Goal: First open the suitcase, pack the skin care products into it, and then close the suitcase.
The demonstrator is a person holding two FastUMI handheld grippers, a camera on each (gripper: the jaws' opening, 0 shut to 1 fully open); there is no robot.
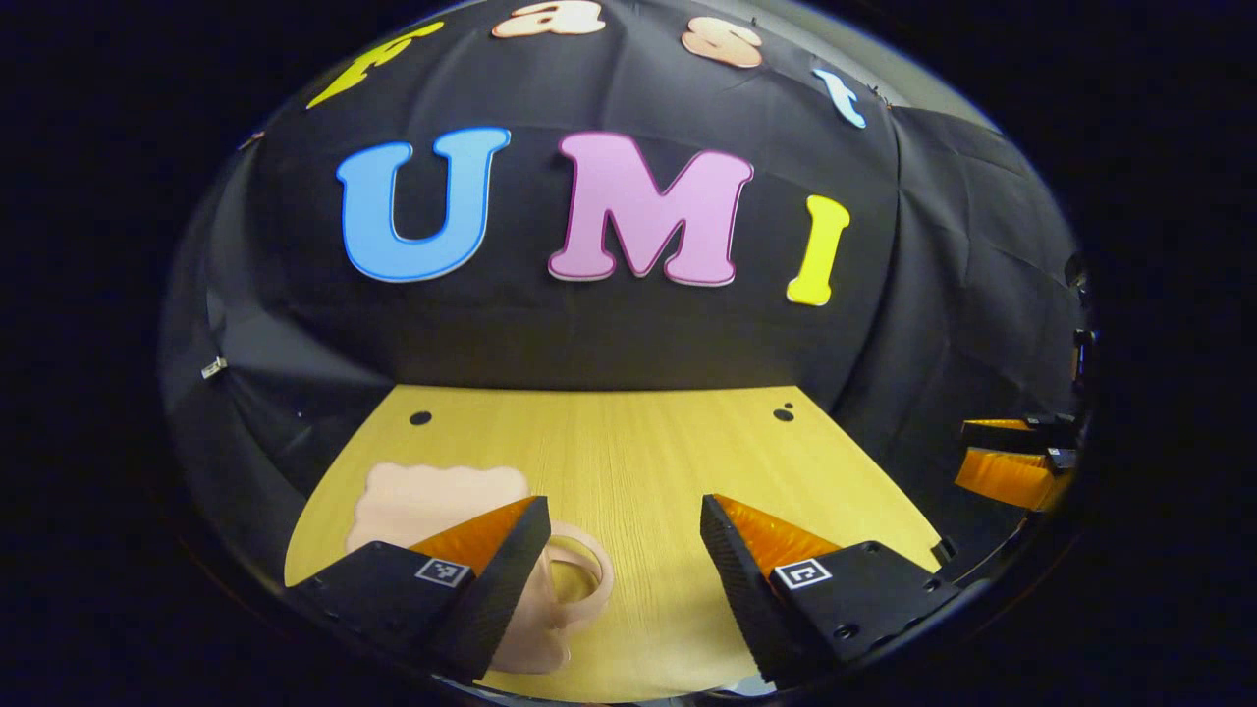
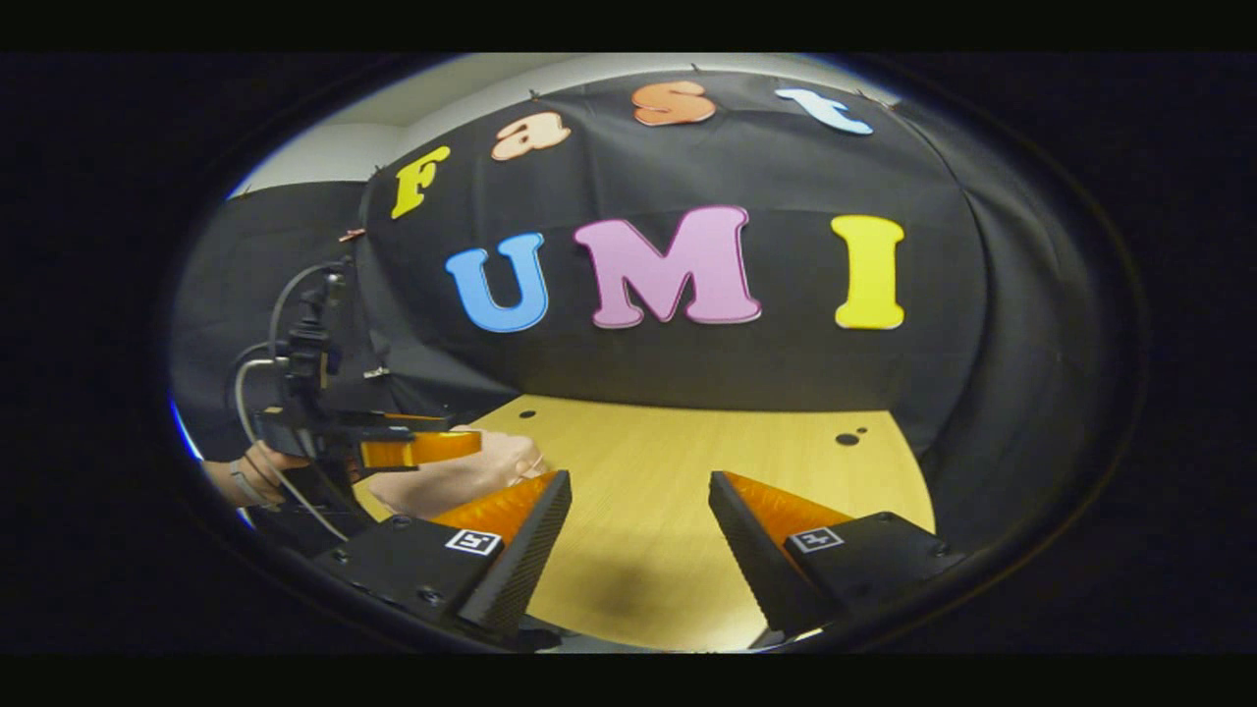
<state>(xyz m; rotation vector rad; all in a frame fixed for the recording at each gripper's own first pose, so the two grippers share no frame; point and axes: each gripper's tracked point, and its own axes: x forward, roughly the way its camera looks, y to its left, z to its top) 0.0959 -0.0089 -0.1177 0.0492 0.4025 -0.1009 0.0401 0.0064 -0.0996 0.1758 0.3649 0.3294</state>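
1. Suitcase (image 1: 432, 501): small, pale pink, scalloped along its far edge, lying flat on the near left part of the wooden tabletop (image 1: 628, 462); lid down, a loop handle (image 1: 579, 579) at its near end.
2. Left gripper (image 1: 625, 535): spread wide, nothing between the fingers, hanging low over the tabletop's near edge.
3. Left finger (image 1: 491, 570) of that gripper: overlapping the suitcase's near right corner and part of the handle in the left gripper view; touching or just above, cannot tell.
4. Right finger (image 1: 756, 579): over bare wood, well apart from the suitcase.
5. Right gripper (image 2: 638, 520): likewise wide apart and holding nothing, over the near middle of the tabletop.
6. From the right gripper view: left gripper seen farther off at the left, above the suitcase (image 2: 462, 481), with a cable looping off its body and a hand (image 2: 257, 471) gripping it from behind.
7. At the right edge of the left gripper view: fingers of the right gripper (image 1: 1011, 462), beyond the tabletop's right side.
8. Two small dark holes (image 1: 420, 418) near the tabletop's far corners; black cloth wall behind.
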